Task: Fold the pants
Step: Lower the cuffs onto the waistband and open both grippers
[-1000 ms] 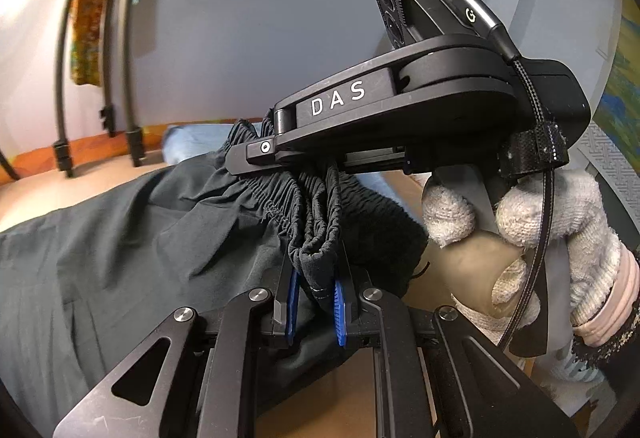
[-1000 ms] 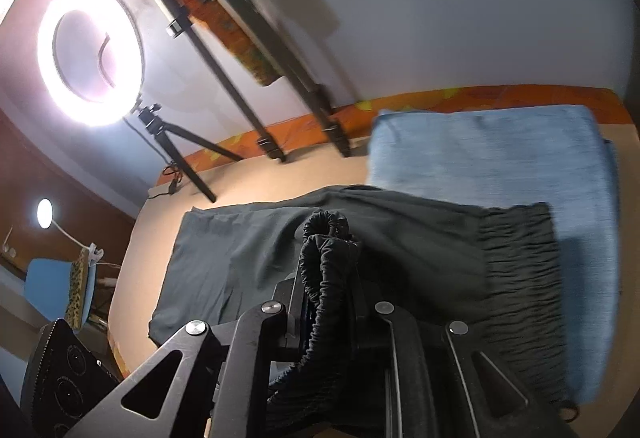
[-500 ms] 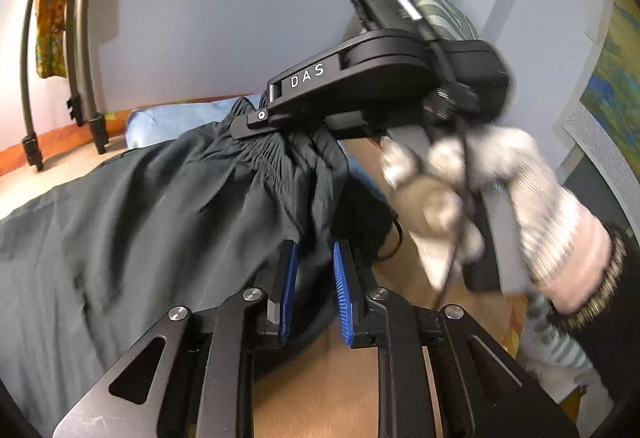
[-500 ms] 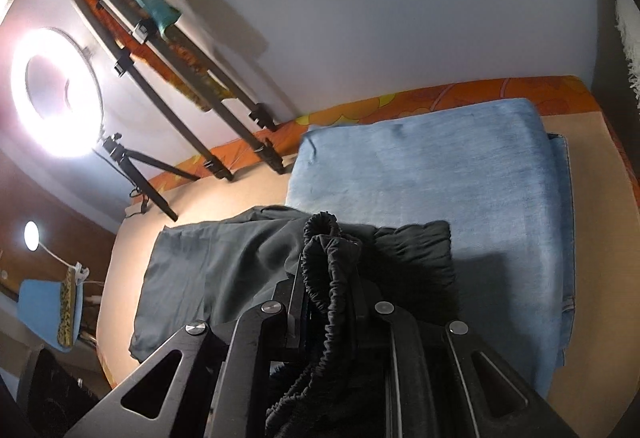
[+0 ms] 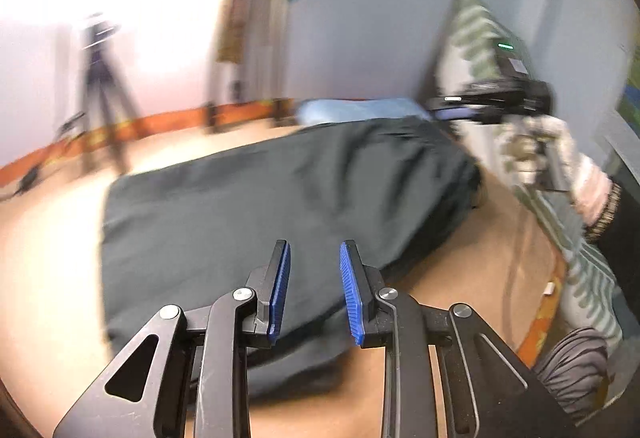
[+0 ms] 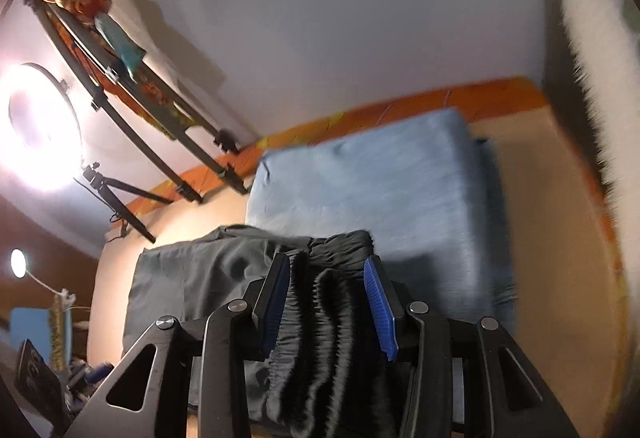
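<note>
Dark grey pants (image 5: 280,206) lie folded on the tan surface. My left gripper (image 5: 314,292) is open and empty just above their near edge. The right gripper shows in the left wrist view (image 5: 492,102) at the far right end of the pants, held by a gloved hand. In the right wrist view my right gripper (image 6: 326,302) is open, its blue pads on either side of the gathered elastic waistband (image 6: 324,322), which lies loose between them. The rest of the pants (image 6: 192,278) spreads to the left.
A folded light blue garment (image 6: 376,198) lies beyond the pants near the wall. Tripod legs (image 5: 102,106) and a rack (image 6: 160,126) stand at the back. A ring light (image 6: 40,126) glares at left. A striped cloth (image 5: 580,262) hangs at right.
Both grippers have opened and let go of the waistband. The left gripper has pulled back from the pants. The pants now lie flat.
</note>
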Demonstrator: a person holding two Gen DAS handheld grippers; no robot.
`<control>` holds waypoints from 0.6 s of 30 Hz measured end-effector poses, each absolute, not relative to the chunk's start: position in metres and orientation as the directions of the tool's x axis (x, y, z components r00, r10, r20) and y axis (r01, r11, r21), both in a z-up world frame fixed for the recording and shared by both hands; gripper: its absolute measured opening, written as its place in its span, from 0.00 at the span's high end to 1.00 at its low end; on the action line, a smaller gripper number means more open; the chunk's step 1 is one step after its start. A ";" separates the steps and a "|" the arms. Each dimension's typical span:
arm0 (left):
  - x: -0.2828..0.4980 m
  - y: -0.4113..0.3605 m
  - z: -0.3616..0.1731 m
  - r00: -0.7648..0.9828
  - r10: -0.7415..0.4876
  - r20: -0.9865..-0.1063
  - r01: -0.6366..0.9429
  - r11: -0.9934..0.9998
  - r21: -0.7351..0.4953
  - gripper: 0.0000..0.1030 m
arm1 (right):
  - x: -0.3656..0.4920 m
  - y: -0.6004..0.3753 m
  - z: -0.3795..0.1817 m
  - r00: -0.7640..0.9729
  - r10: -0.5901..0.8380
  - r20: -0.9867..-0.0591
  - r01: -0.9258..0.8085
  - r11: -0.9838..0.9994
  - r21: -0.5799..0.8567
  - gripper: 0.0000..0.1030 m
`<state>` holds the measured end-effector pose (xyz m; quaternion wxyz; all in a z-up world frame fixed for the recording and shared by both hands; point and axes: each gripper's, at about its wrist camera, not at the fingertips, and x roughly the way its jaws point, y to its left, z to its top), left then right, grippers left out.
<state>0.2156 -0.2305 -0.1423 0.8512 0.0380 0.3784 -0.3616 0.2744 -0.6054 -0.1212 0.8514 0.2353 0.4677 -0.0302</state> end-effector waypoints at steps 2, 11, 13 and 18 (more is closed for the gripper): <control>0.223 -0.204 -0.148 0.491 -0.543 -0.681 0.595 0.780 -0.193 0.77 | 0.265 -0.597 -0.110 0.582 0.162 -0.797 0.248 0.898 0.364 0.61; 0.253 -0.122 -0.153 0.611 -0.435 -0.662 0.397 0.891 -0.219 0.67 | 0.261 -0.550 -0.137 0.440 0.130 -0.888 0.209 0.948 0.242 0.66; 0.256 -0.107 -0.153 0.622 -0.426 -0.657 0.366 0.900 -0.238 0.66 | 0.263 -0.543 -0.142 0.425 0.109 -0.899 0.202 0.956 0.211 0.83; 0.258 -0.082 -0.164 0.595 -0.425 -0.682 0.330 0.903 -0.275 0.66 | 0.259 -0.530 -0.132 0.448 0.052 -0.893 0.180 0.973 0.147 0.96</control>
